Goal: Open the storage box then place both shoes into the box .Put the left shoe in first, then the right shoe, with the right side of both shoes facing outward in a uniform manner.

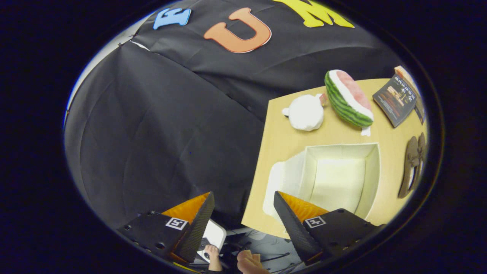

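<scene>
The white storage box (373, 179) stands open on the light wooden table (281, 133), its inside empty and its lid (283, 179) folded down flat toward the table's edge. A pair of brown shoes (412, 163) lies side by side on the table beyond the box's far side. My gripper (243, 194) is open with nothing between its fingers. It hangs off the table's edge, tilted; one fingertip (279, 201) overlaps the lid, the other (207, 201) is over the black cloth.
A watermelon-slice plush (348, 99) and a white plush (306, 112) lie on the table beside the box, with a dark booklet (395, 99) farther along. Below the fingers, off the table, are a person's hand (249, 262) and a white device (215, 236).
</scene>
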`<move>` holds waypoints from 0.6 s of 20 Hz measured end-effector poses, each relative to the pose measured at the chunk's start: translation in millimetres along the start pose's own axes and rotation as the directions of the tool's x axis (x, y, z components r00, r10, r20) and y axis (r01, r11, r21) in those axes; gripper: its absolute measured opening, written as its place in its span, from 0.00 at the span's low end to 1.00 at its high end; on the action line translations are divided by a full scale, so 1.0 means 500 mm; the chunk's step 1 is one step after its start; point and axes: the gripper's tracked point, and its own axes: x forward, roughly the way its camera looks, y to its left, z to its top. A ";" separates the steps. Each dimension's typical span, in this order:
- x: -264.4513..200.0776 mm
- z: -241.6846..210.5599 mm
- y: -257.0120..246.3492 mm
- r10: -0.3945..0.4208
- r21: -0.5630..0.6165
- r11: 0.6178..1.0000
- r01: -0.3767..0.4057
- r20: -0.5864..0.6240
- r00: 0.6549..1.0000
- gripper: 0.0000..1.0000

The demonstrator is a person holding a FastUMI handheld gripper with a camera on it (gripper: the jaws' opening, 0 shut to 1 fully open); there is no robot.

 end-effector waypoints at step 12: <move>-0.120 0.021 -0.373 -0.228 -0.025 0.973 0.228 0.005 0.974 0.96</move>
